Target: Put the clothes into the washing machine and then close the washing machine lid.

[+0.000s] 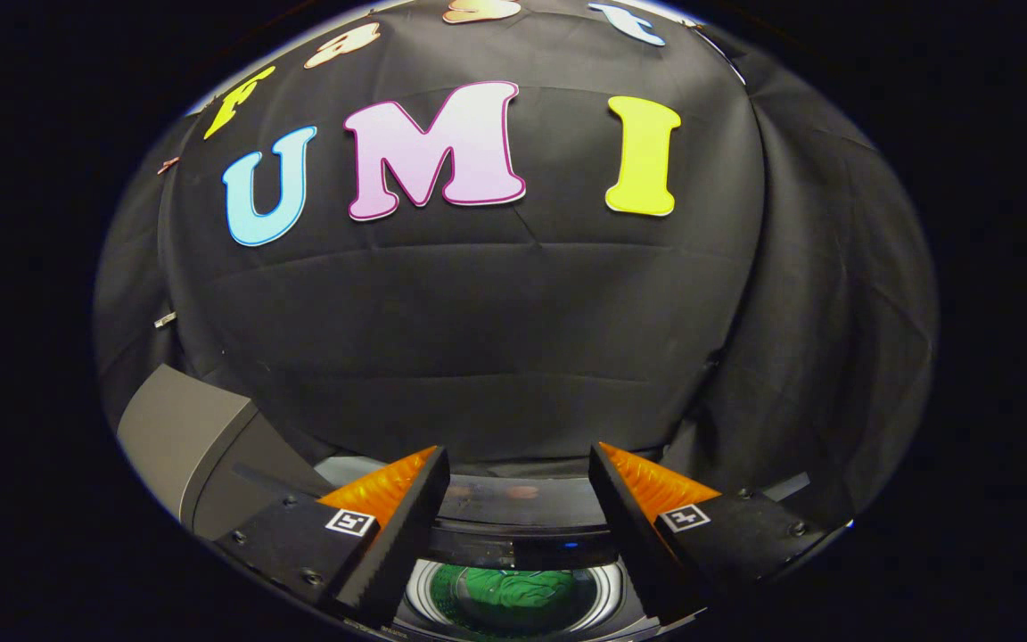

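A green garment (pixel 513 596) lies bunched inside the drum of the top-loading washing machine (pixel 522 513), seen low between my fingers, through what looks like a dark lid pane. My gripper (pixel 519 464) hovers above the machine with its fingers wide apart and nothing between them. The machine's back panel with a small blue light runs just ahead of the fingertips. I cannot tell for sure whether the lid lies down over the drum.
A grey boxy object (pixel 182 437) stands to the left of the machine, beside my left finger. The black cloth wall rises close behind the machine and wraps round on the right.
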